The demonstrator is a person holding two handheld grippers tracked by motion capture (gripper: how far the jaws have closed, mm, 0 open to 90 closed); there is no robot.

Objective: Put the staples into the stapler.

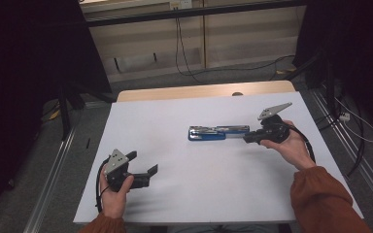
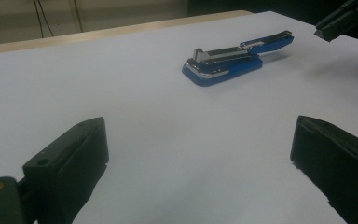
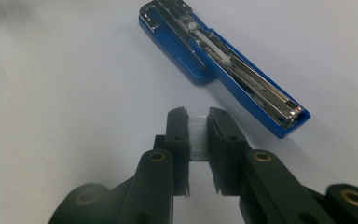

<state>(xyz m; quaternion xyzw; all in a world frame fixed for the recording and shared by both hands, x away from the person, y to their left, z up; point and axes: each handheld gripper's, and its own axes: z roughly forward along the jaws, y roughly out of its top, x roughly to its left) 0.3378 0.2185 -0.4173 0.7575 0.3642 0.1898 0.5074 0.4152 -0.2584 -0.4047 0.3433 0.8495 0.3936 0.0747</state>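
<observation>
The blue stapler (image 1: 218, 132) lies opened out flat on the white counter (image 1: 175, 194), slightly right of centre, with its metal magazine facing up and its long axis running from 9 o'clock to 3 o'clock in the high view. The right tongs (image 1: 247, 138) sit at the stapler's 3 o'clock end, just beside its tip, and point toward 9 o'clock. In the right gripper view, the right tongs (image 3: 198, 116) stand narrow, pinched on a strip of staples (image 3: 197, 137), a pale ribbed block clamped between the two pads; the open stapler (image 3: 223, 65) lies just beyond them toward 12 to 1 o'clock, apart from the pads. The left tongs (image 1: 143, 162) rest low over the counter near its 7 o'clock corner, well apart from the stapler, with jaws spread wide and nothing between them. In the left gripper view, bare counter lies between the wide jaws, and the stapler (image 2: 235, 58) sits toward 1 o'clock with a clear path to it. Beyond the counter's far edge, at 12 o'clock, a wooden strip (image 1: 204, 91) borders the white sheet, and cables (image 1: 179, 43) hang down to the floor. Dark stands (image 1: 68, 104) flank the counter at 10 o'clock and 2 o'clock, clear of both hands.
</observation>
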